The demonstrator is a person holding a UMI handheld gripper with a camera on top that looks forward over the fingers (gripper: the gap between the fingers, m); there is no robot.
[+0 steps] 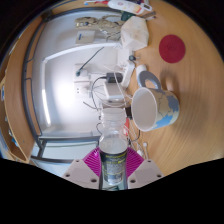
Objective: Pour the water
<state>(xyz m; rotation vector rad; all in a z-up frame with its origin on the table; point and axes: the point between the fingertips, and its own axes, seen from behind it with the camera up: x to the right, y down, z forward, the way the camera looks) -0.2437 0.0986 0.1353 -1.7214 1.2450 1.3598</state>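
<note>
Above a round wooden table [195,95] with a cup [155,108], the jaws clamp a water bottle [113,150].

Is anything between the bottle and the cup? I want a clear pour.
Nothing visible does. The water bottle stands between the gripper fingers, and the white cup lies just beyond it to the right with open table between.

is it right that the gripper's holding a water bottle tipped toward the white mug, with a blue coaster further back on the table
Not quite: the coaster is red, not blue, as the gripper view shows. The rest holds: the gripper grips the water bottle, tipped toward the white mug, on the table.
</note>
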